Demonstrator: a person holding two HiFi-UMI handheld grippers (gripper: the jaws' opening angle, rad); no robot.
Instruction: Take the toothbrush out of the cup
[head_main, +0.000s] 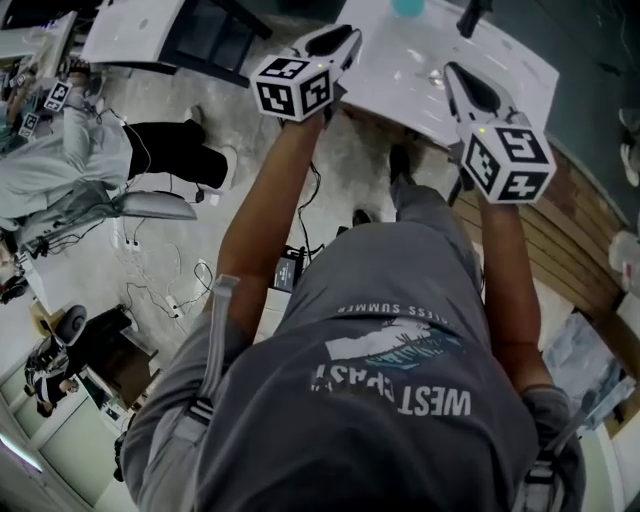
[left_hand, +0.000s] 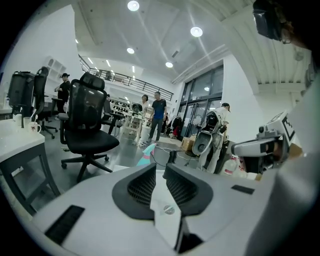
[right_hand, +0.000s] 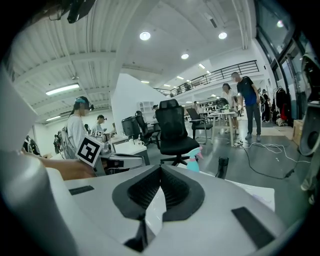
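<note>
A teal cup (head_main: 408, 6) stands at the far edge of the white table (head_main: 510, 70). In the right gripper view the cup (right_hand: 192, 162) has a pink-tipped toothbrush (right_hand: 200, 153) sticking out of it; the left gripper view shows the cup (left_hand: 144, 159) just beyond the jaws. My left gripper (head_main: 345, 35) hovers over the table's near left edge, its jaws a narrow gap apart with nothing between them. My right gripper (head_main: 450, 70) hangs over the near right edge, its jaws closed tip to tip and empty. Both are well short of the cup.
A small dark upright object (right_hand: 221, 167) stands on the table right of the cup. A black office chair (left_hand: 90, 127) and several standing people are beyond the table. Cables (head_main: 160, 290) lie on the floor, and another person (head_main: 70, 160) sits at the left.
</note>
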